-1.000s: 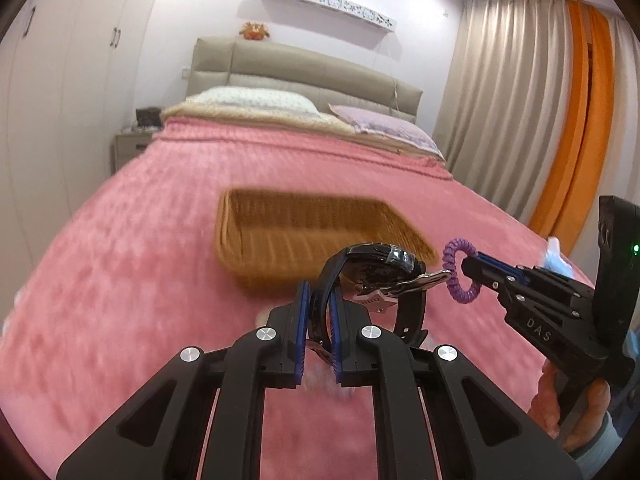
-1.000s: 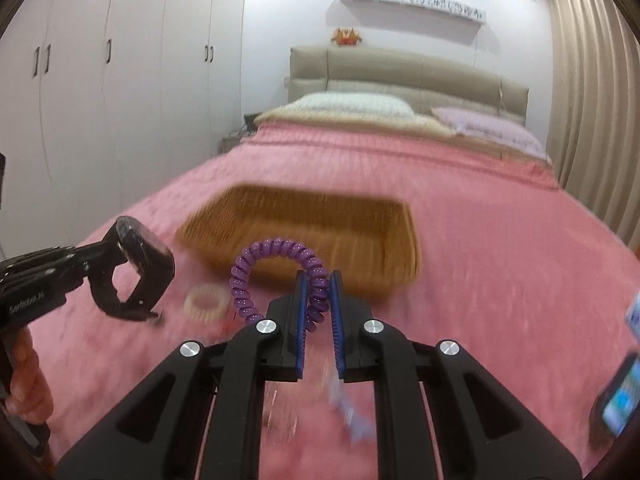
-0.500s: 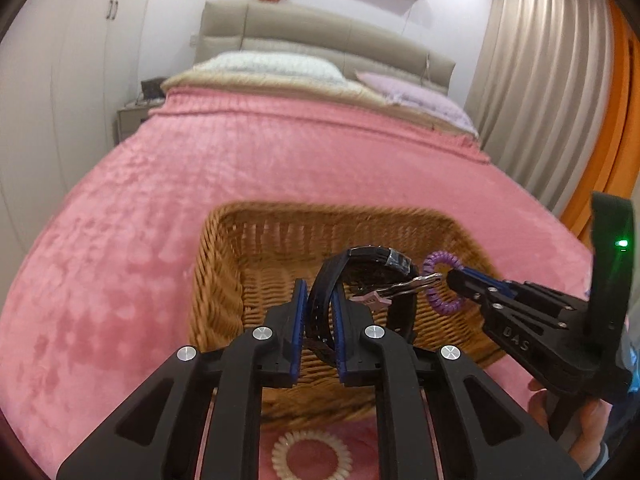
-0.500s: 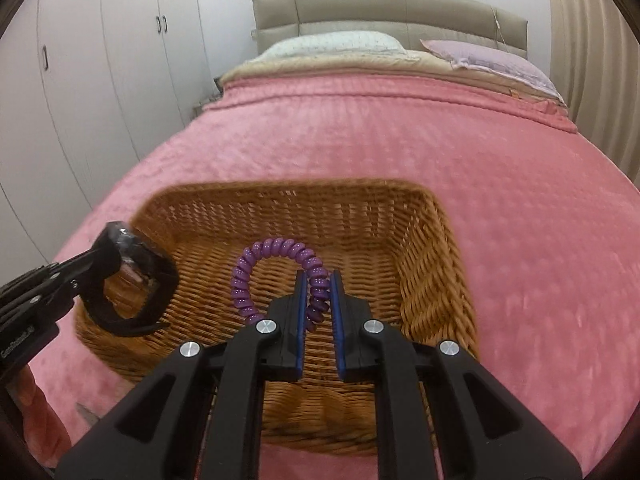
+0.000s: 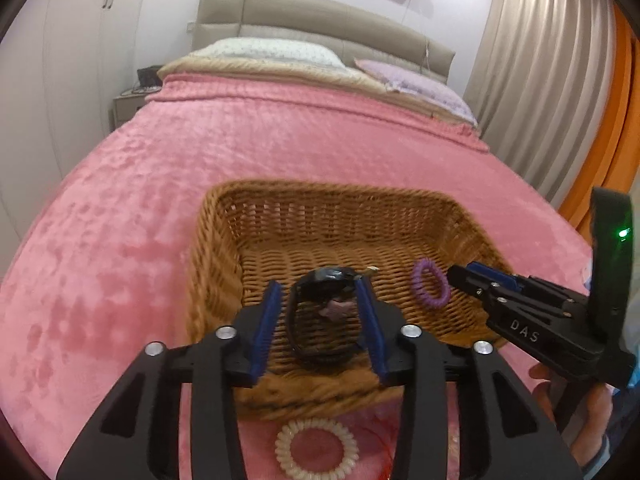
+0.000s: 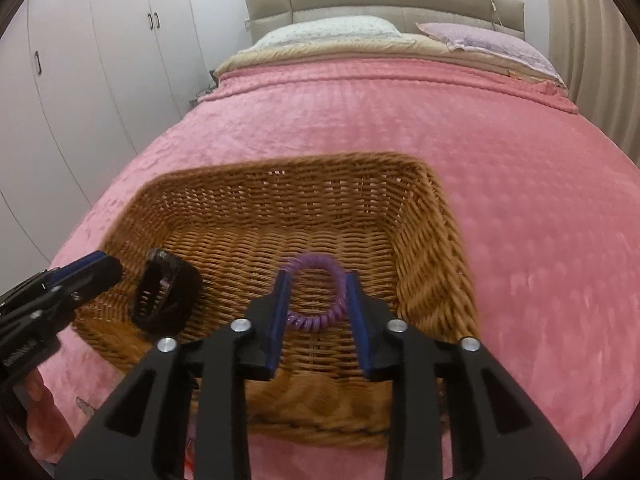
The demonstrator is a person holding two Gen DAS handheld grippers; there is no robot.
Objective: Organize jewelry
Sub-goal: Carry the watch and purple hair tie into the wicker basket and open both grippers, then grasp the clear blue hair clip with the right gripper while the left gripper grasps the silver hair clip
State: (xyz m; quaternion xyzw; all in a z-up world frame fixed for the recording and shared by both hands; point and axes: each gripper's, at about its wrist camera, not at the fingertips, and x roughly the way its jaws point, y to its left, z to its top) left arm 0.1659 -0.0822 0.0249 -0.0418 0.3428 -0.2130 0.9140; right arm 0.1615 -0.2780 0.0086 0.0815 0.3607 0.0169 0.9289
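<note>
Hovering: both tools over the near part of the basket [image 5: 216, 248], on the pink bed [image 5: 120, 200]
Left tool [image 5: 322, 302]: fingers spread apart, gripping nothing; watch seen in the gap between them
Right tool [image 6: 318, 294]: fingers spread apart, gripping nothing; purple tie seen in the gap
Watch [image 5: 320, 312]: black, in basket, near-left part, tilted on its strap; contact with the floor unclear from blur
Watch, right view [image 6: 166, 294]: just right of the left tool's tips, not touching them
Purple tie [image 6: 318, 292]: spiral loop, in basket, near-middle, right of watch; blurred
Purple tie, left view [image 5: 430, 284]: just left of the right tool's tips
Clear tie [image 5: 316, 450]: pale spiral loop on bed, outside basket, just near of its near wall
Basket: wicker, rectangular, near end of bed
</note>
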